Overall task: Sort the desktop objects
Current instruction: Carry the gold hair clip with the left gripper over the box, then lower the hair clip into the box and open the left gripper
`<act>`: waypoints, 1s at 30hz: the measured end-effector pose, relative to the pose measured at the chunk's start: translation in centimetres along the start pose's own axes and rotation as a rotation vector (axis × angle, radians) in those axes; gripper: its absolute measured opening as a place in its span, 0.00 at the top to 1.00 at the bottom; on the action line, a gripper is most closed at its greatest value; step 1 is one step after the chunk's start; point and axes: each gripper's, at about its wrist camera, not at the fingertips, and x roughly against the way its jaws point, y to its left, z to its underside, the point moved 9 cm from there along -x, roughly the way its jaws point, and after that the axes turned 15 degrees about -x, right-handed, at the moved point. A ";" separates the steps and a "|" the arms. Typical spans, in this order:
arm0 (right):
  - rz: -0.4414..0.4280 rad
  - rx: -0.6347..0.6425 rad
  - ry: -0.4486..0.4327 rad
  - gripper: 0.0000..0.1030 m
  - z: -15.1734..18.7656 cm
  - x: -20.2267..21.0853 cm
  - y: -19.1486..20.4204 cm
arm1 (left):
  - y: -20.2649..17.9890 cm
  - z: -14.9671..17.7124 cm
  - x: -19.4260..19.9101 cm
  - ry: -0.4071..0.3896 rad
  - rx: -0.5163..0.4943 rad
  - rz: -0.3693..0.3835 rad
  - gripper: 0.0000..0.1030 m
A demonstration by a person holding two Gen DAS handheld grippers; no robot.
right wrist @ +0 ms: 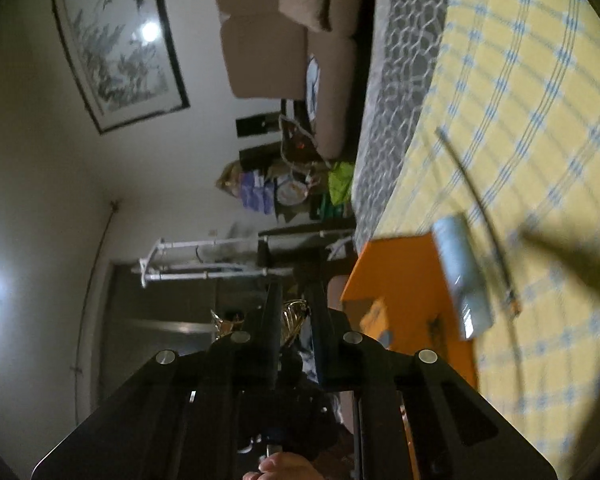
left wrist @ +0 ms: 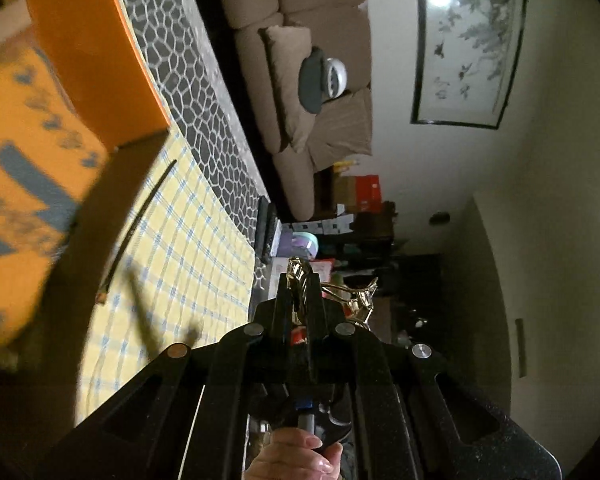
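Orange box (left wrist: 88, 60) sits on the table (left wrist: 188, 92), which has a grey web-pattern top with a yellow checked cloth (left wrist: 196, 240) over part of it. Both views are rolled sideways, so it takes a sec to read them.

A thin black stick (left wrist: 140, 220) lies flat on the cloth just beside the box. From the right wrist the same stick (right wrist: 480, 208) is pretty smeared. A pale blue-grey flat thing (right wrist: 464, 276) is at the edge of the box (right wrist: 400, 280), between the orange and the stick. Can't tell if it's in the box or leaning on it. Up close in the left view there's also a blurry orange surface with blue-grey print (left wrist: 28, 184), too fuzzy to name.

Left gripper (left wrist: 299, 270) is up off the cloth, pointing out past the table edge toward the room, jaws drawn together. Something gold and twisted (left wrist: 300, 300) shows right in the slit. Can't tell whether it's actually pinched or just sitting behind the jaws.

Right gripper (right wrist: 295, 286) is the same deal: jaws closed up, with a gold bit (right wrist: 294, 318) in the narrow gap. A hand (left wrist: 296, 456) shows at the bottom of the left view, and another hand (right wrist: 284, 466) at the bottom of the right view.

In the background are a tan sofa (left wrist: 324, 32) and a framed ink painting (left wrist: 468, 40) on the wall.
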 end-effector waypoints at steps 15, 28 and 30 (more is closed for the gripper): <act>0.116 0.015 0.104 0.88 10.3 -6.7 -5.9 | 6.2 0.5 12.4 -0.039 0.072 0.002 0.94; 0.320 0.167 0.169 0.88 14.1 -10.3 -9.1 | 11.2 -1.1 17.2 0.009 0.050 -0.075 0.92; 0.368 0.219 0.189 0.88 14.8 -10.3 -10.0 | 11.6 -1.3 18.0 0.008 0.031 -0.107 0.92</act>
